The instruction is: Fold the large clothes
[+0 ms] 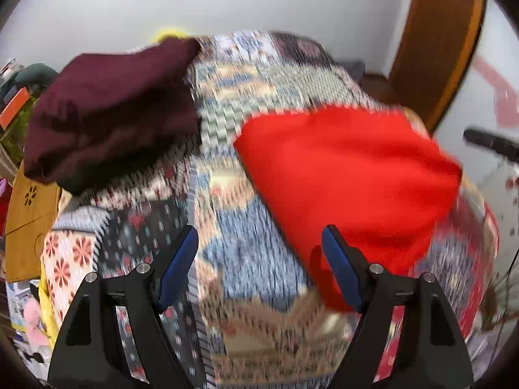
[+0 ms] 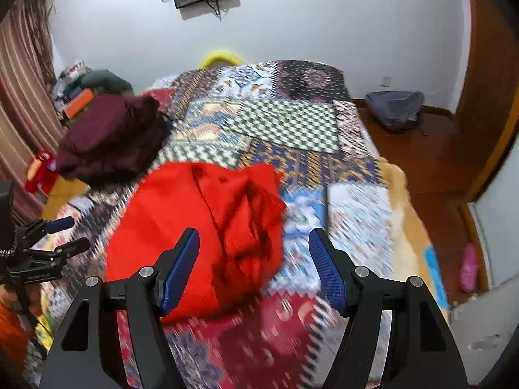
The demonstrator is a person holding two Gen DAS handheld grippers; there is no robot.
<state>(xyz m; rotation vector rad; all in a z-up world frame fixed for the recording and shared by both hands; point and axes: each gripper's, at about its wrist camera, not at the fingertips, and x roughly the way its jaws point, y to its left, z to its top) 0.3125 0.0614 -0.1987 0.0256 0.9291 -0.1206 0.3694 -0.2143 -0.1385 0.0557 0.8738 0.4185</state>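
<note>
Covering one bed: a single patchwork quilt, bearing two garments, one red garment near the front, one maroon garment farther back left. Hovering above, two claws, left gripper and right gripper, both spread wide, pinching nothing.

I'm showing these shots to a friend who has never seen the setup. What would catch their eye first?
The bright red garment stands out most, lying crumpled on the near part of the patchwork bedspread. Next comes the dark maroon garment, heaped farther back on the bed's left side. Both tongs, the left tongs and the right tongs, hang open above the bed, holding nothing.
</note>
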